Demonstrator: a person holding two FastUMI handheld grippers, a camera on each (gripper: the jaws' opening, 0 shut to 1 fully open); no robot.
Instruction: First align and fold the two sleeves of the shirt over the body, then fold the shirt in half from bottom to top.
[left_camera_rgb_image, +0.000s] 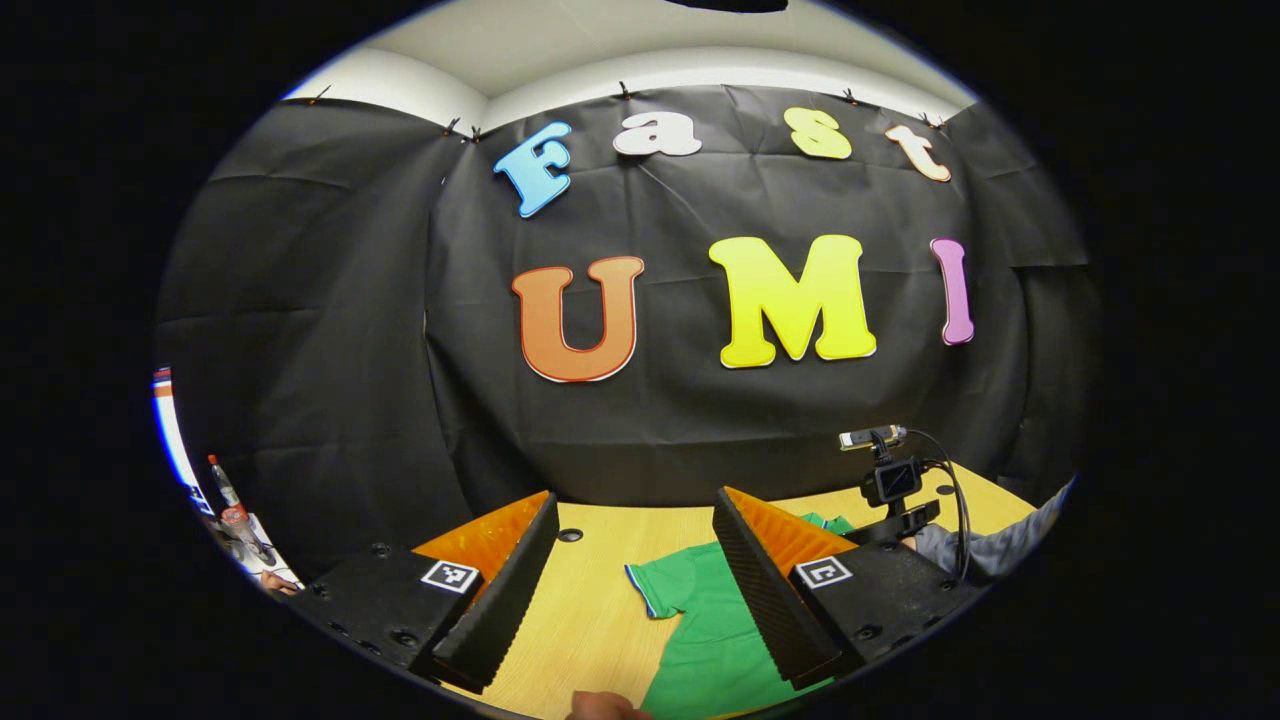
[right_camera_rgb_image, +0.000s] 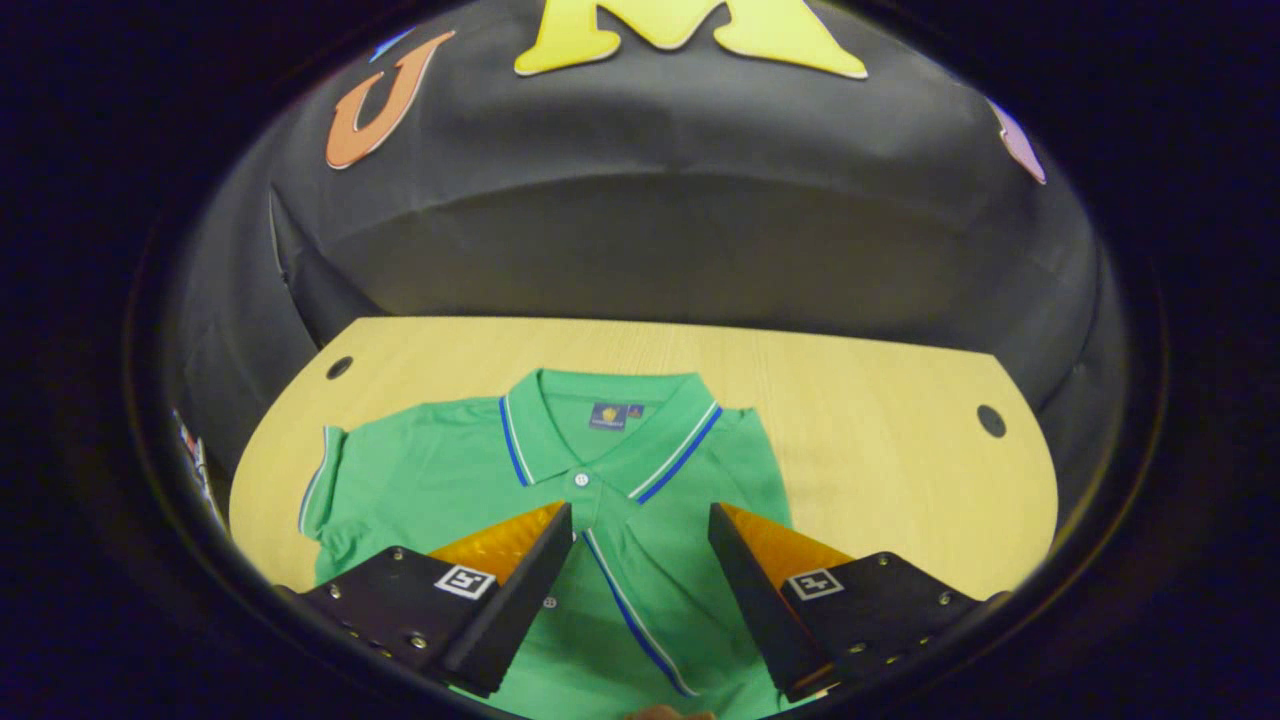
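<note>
Unreadable label (right_camera_rgb_image: 609, 415) inside shirt (right_camera_rgb_image: 470, 480) collar

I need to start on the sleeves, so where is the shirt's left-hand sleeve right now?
In the right gripper view the sleeve lies flat on the wooden table at the left of the green polo shirt, unfolded, near the table's left edge.

Left gripper (left_camera_rgb_image: 635, 508) held level above the worktop (left_camera_rgb_image: 590, 610), jaws wide apart, nothing between them. Green shirt (left_camera_rgb_image: 705, 640) flat on the wood, one short sleeve (left_camera_rgb_image: 660, 588) spread between the fingers. Right gripper (left_camera_rgb_image: 893, 480) farther off, with a grey-sleeved arm (left_camera_rgb_image: 985, 545) behind it
</note>
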